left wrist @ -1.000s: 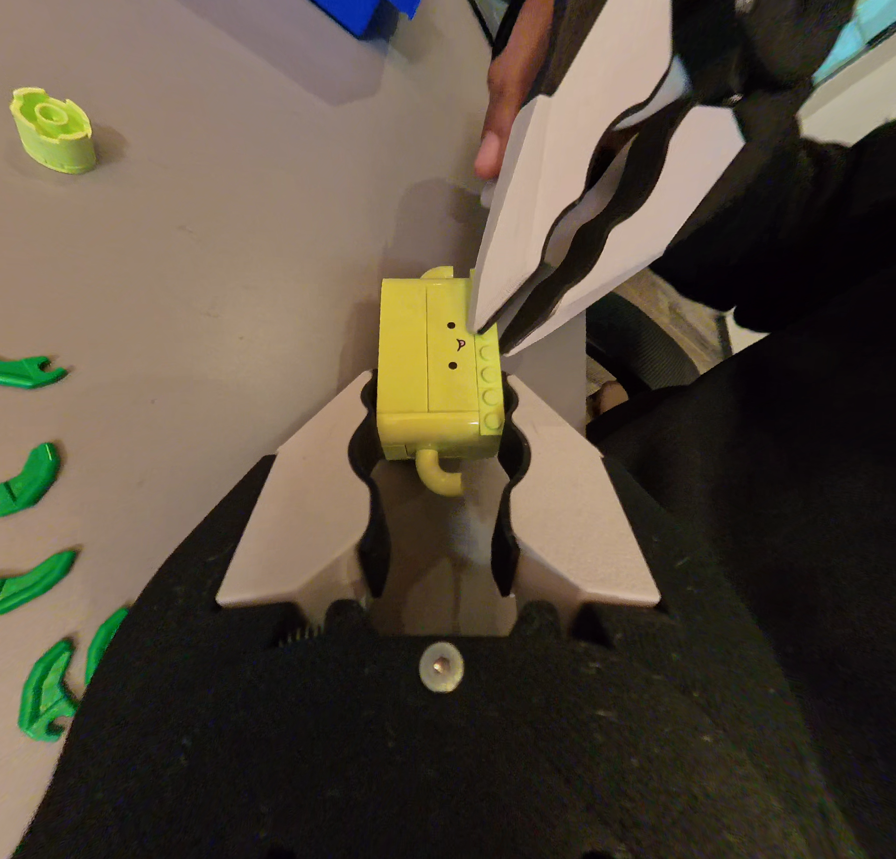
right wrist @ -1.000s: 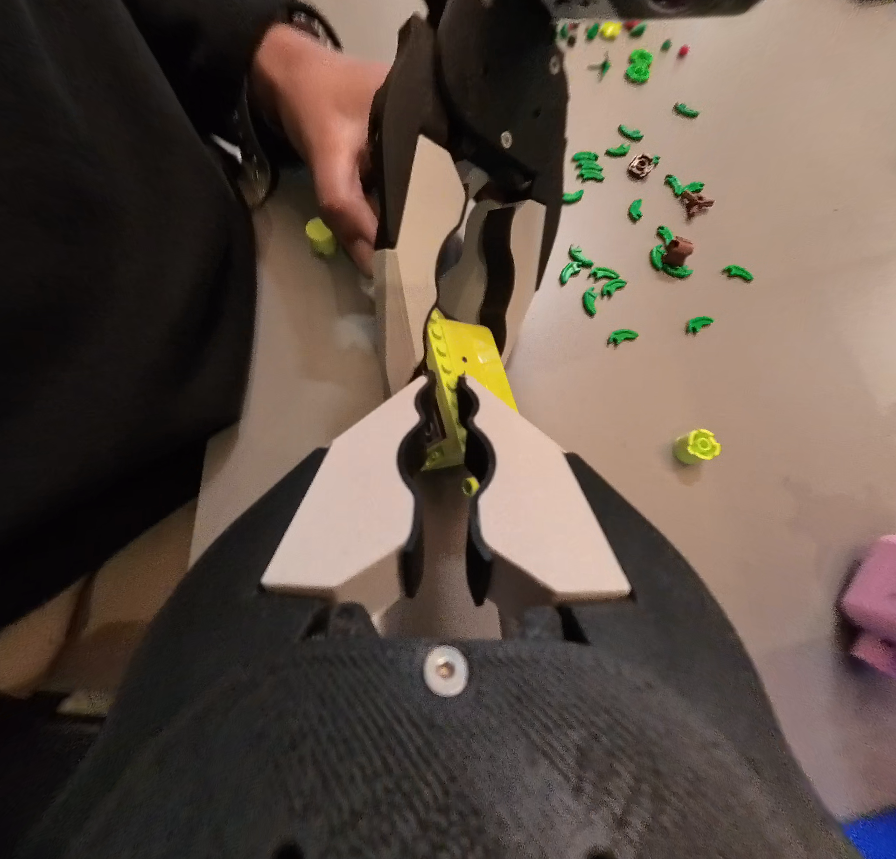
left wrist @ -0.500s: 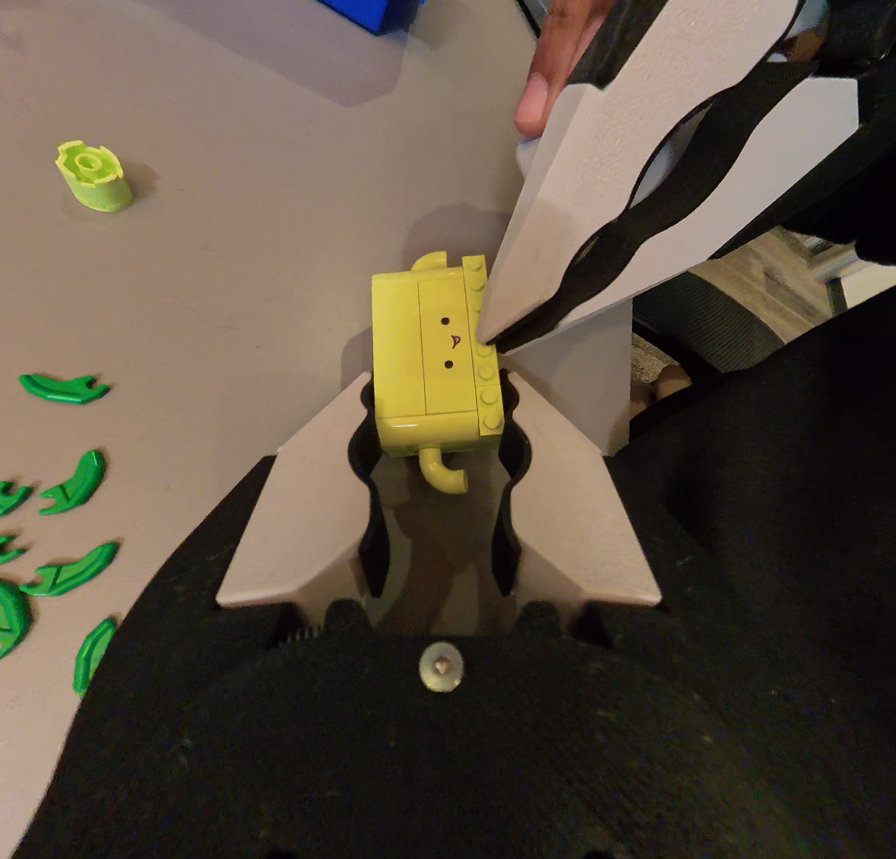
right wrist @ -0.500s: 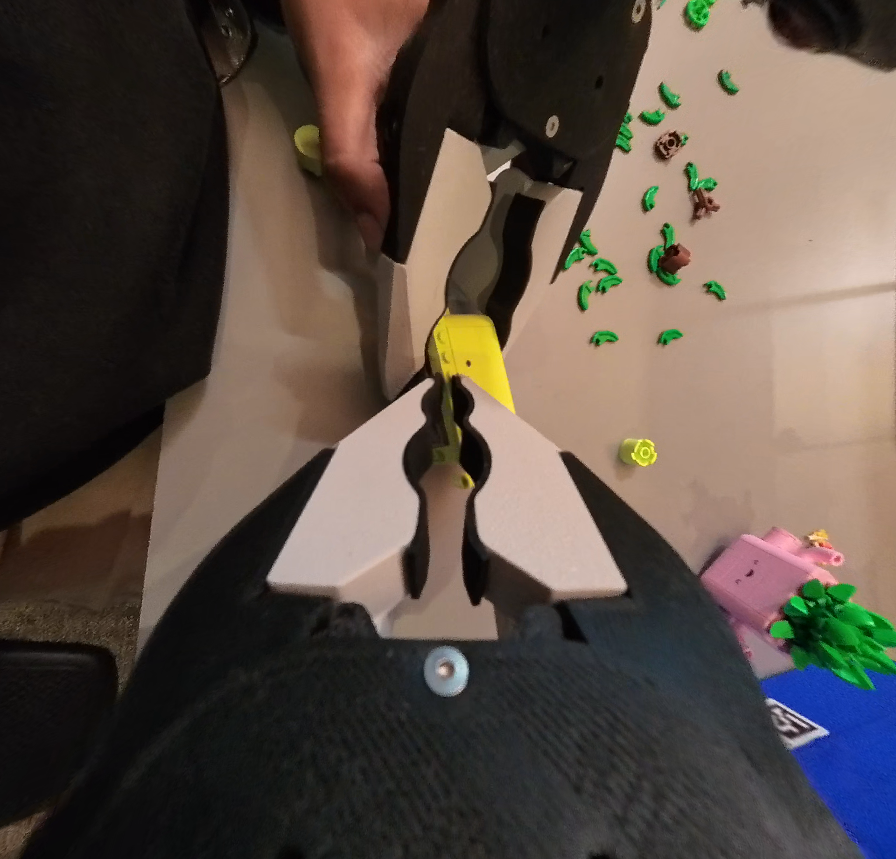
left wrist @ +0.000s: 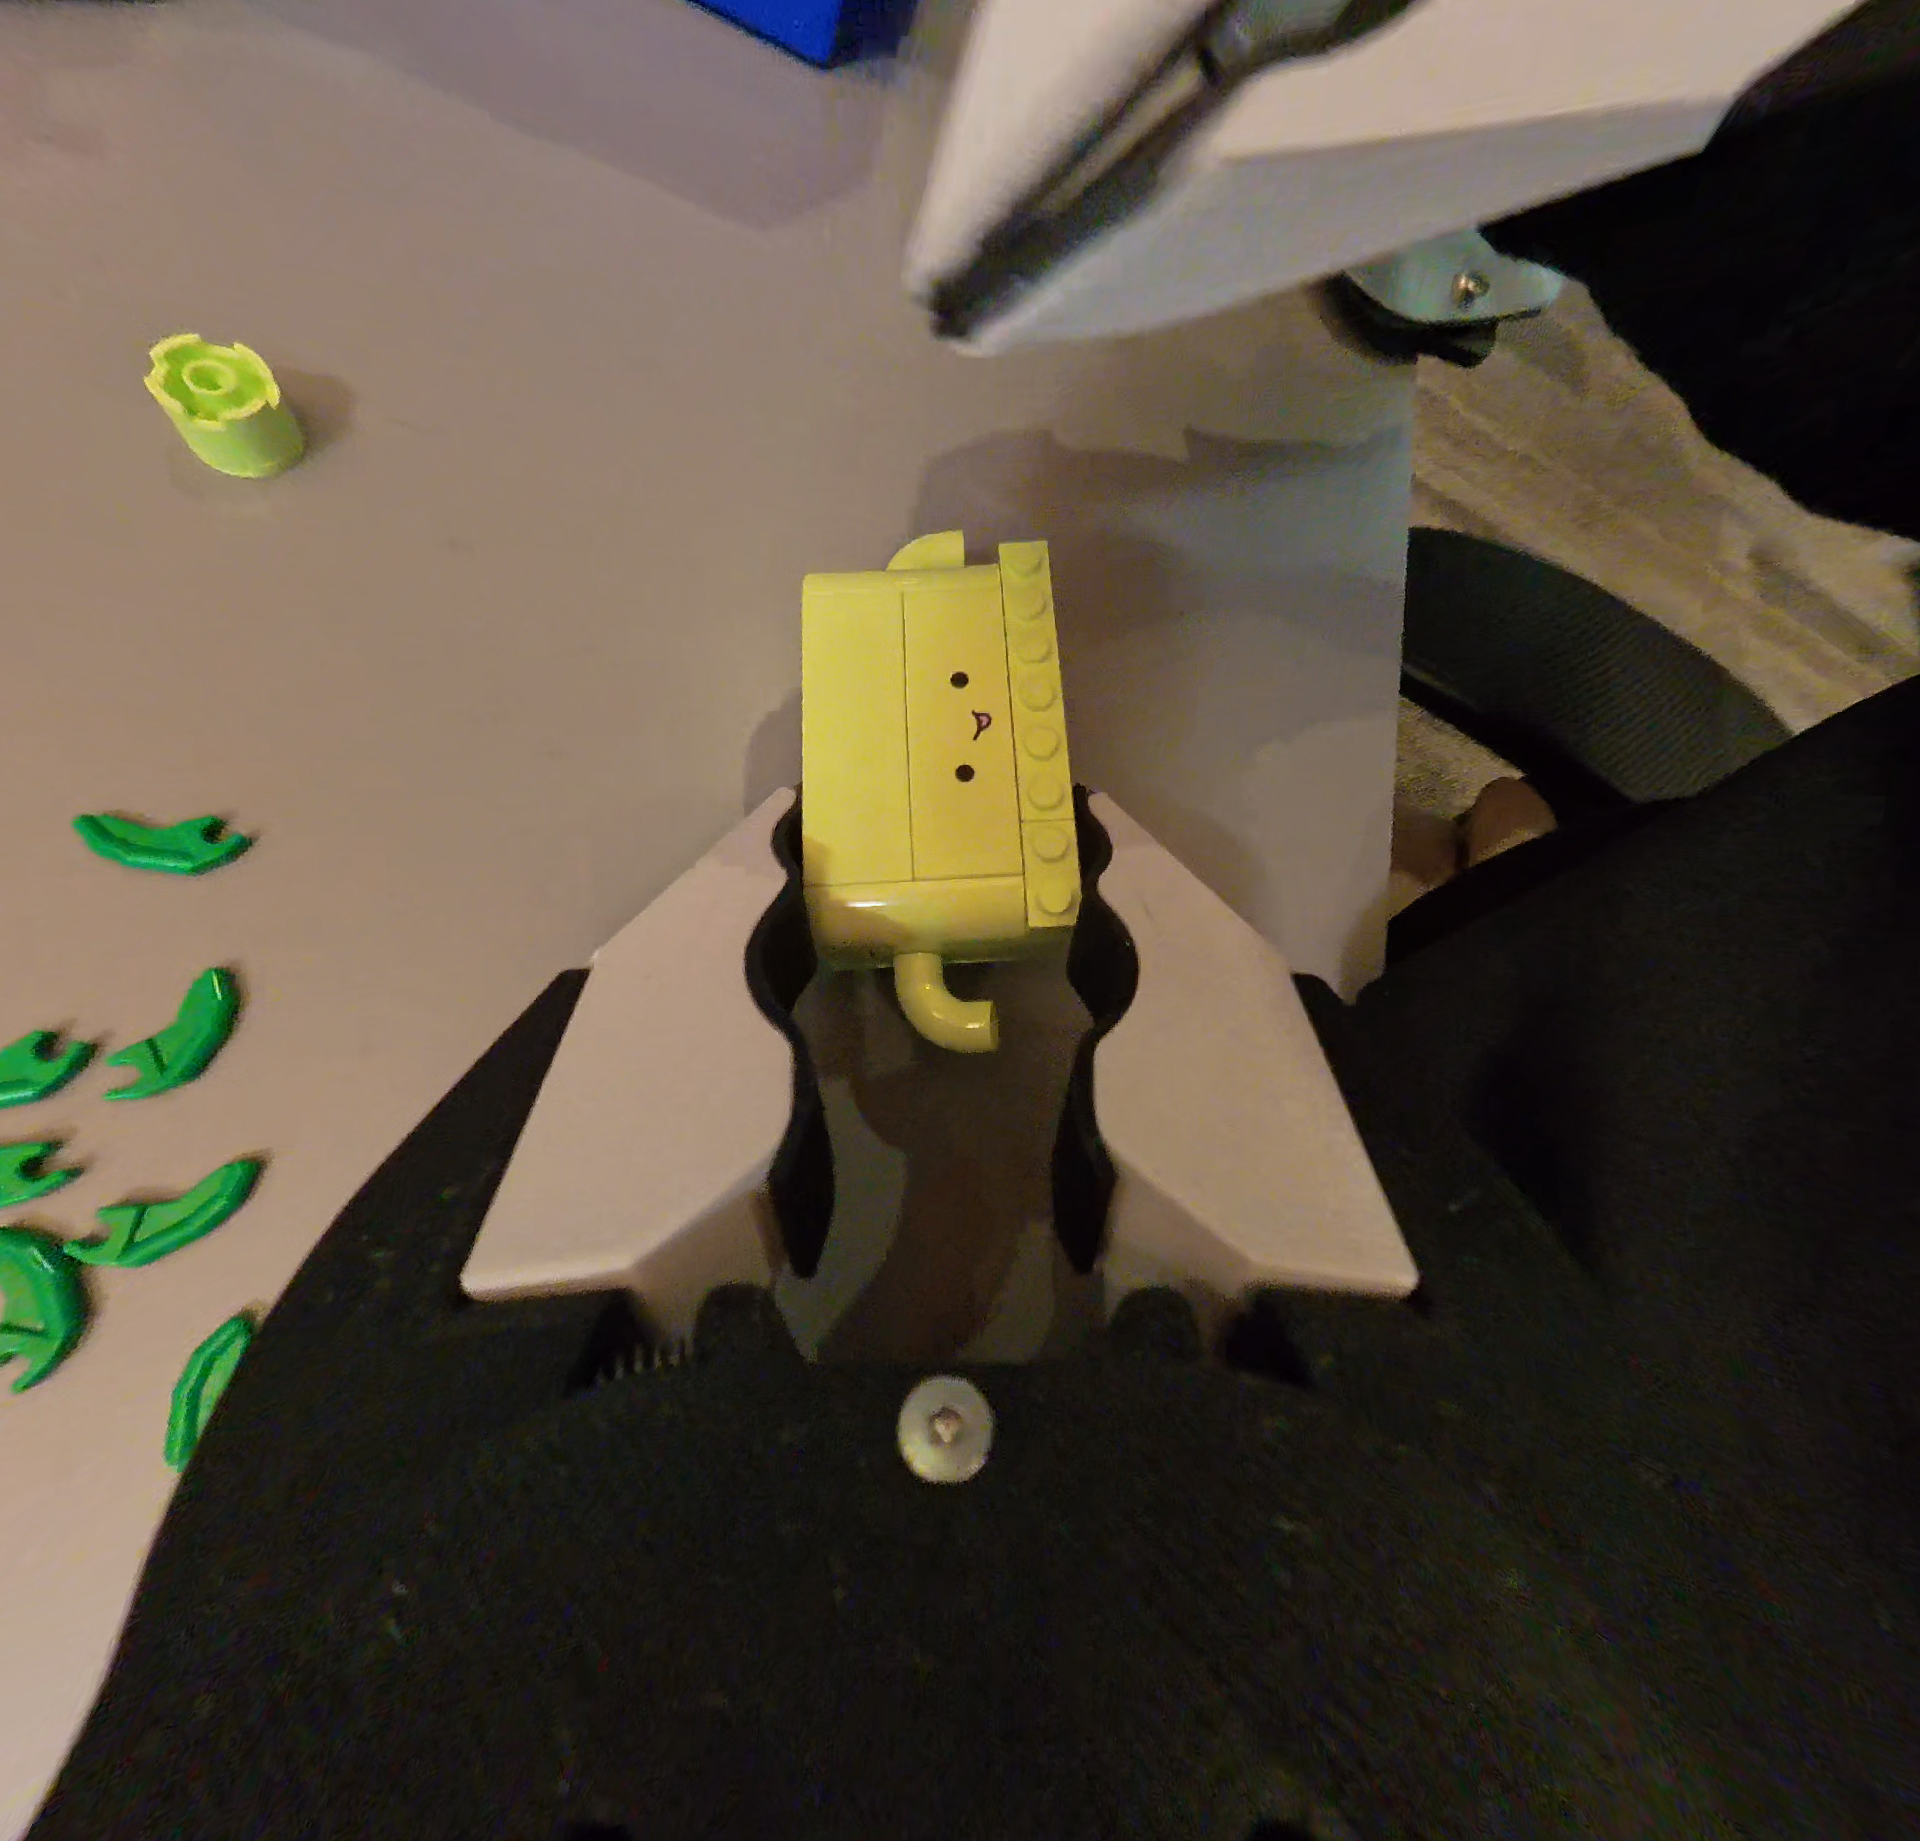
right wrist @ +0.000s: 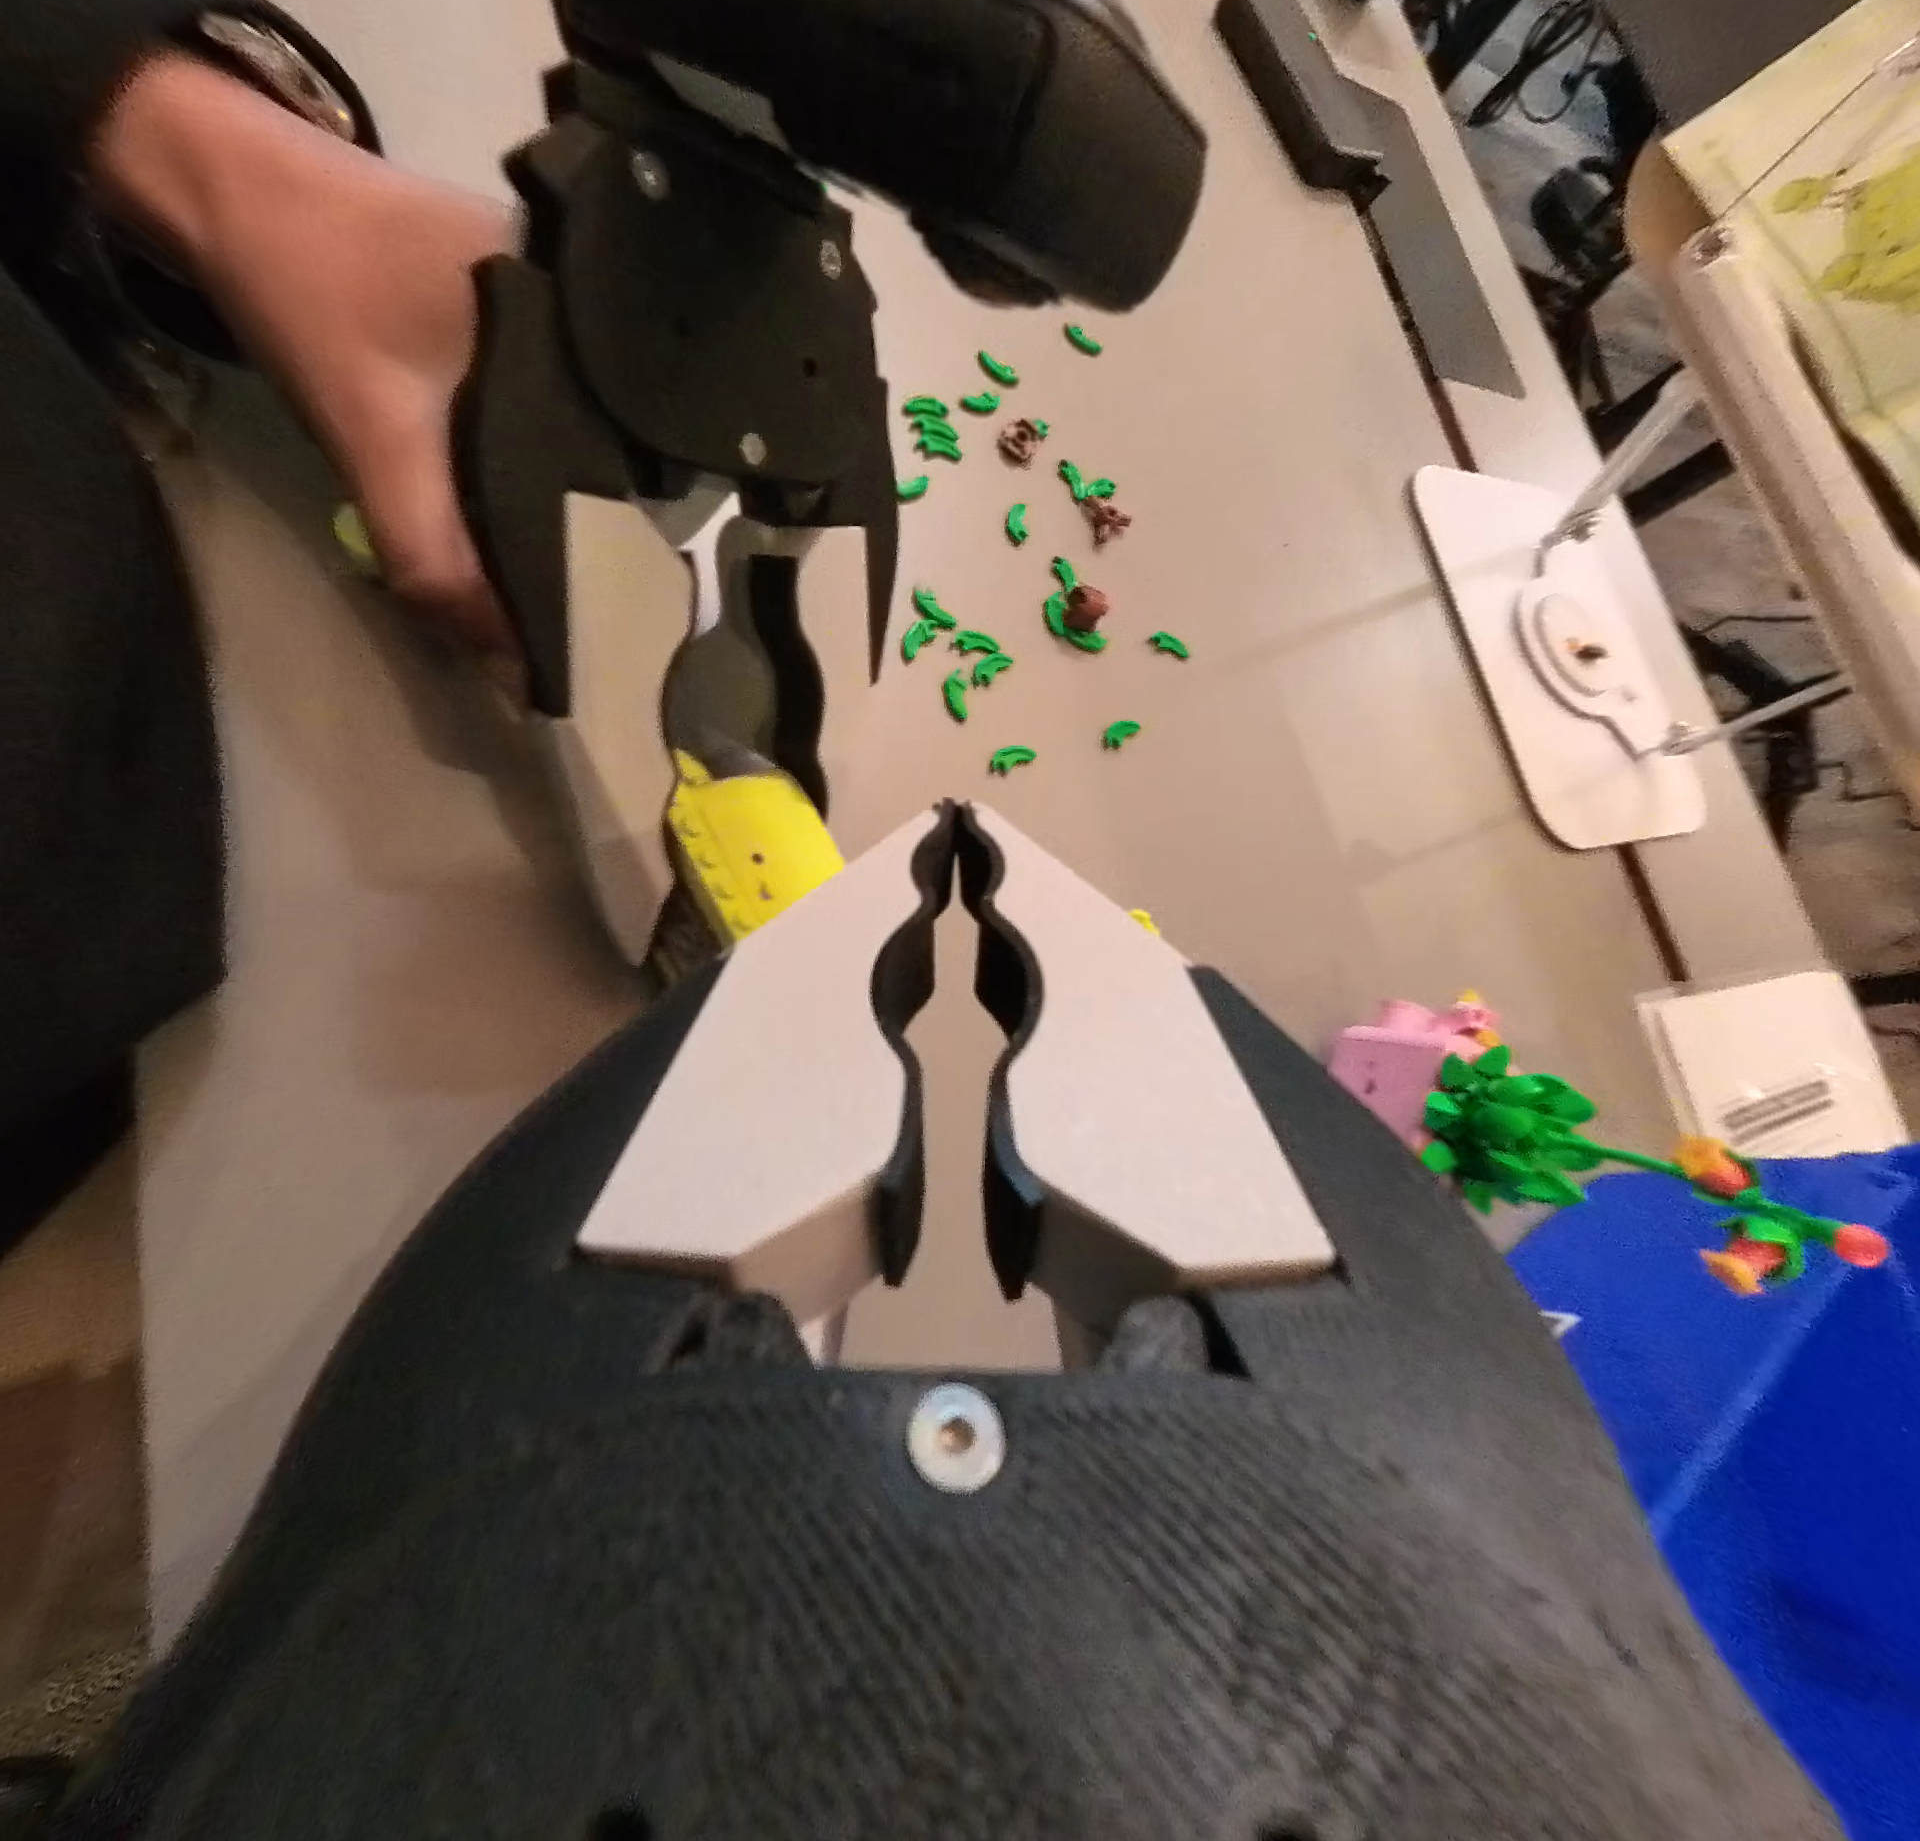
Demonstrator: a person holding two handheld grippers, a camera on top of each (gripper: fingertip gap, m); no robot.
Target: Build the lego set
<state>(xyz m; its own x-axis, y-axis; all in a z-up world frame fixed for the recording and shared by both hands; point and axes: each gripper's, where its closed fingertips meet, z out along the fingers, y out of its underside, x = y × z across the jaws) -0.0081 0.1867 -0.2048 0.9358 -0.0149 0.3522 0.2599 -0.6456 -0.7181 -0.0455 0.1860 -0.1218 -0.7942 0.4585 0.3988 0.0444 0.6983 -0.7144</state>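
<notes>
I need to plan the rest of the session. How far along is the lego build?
Done: a pink block figure and a leafy flower stem stand assembled. In hand: the left gripper clamps the yellow block figure; the right gripper is shut and empty. Left: many green leaves, brown pieces and a lime round piece lie loose.

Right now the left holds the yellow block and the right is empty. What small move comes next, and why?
Probably swing the right gripper toward the lime round piece on the table and open it. Its fingers are shut on nothing, clear of the yellow block, whose stud row is bare; the left gripper clamps the block.
</notes>
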